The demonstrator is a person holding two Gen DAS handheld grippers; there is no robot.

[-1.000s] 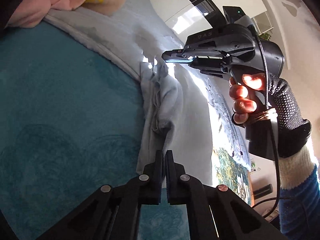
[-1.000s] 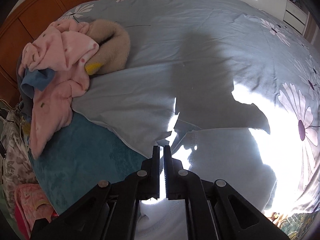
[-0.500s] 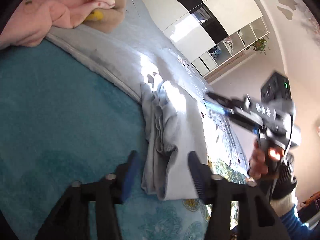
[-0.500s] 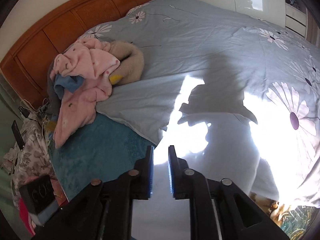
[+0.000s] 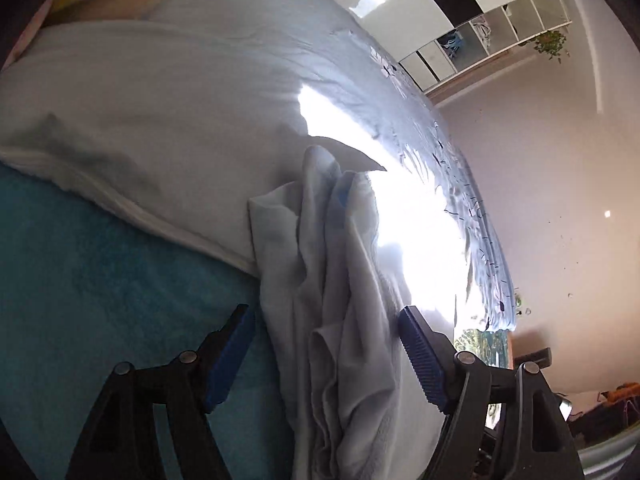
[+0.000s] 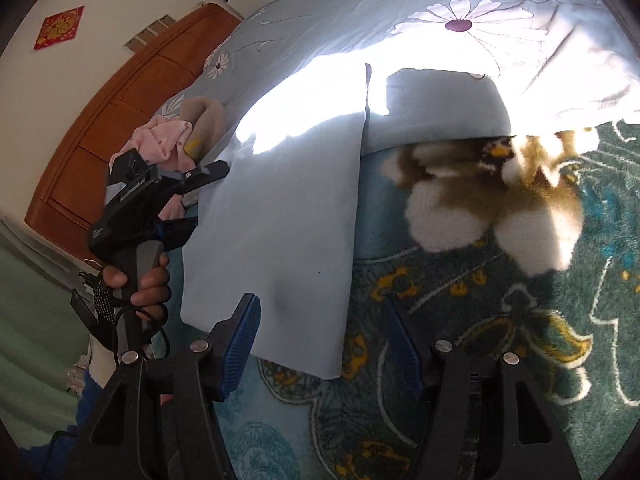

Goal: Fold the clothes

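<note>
A pale blue garment [image 6: 288,216] lies folded flat on the bed in the right wrist view. In the left wrist view its layered edge [image 5: 340,320] runs between the jaws. My left gripper [image 5: 326,356] is open, its jaws standing either side of that edge; it also shows in the right wrist view [image 6: 200,196] at the garment's left side. My right gripper [image 6: 324,344] is open just above the garment's near corner.
A teal patterned blanket [image 6: 480,340] covers the near bed. A light blue flowered duvet [image 6: 460,28] lies beyond. A pile of pink and beige clothes [image 6: 176,140] sits by the wooden headboard [image 6: 120,120]. A wardrobe [image 5: 460,32] stands far off.
Both grippers went from shut to open, letting go of the garment. The right gripper swung round to the garment's near corner; the left moved in close over its folded edge.
</note>
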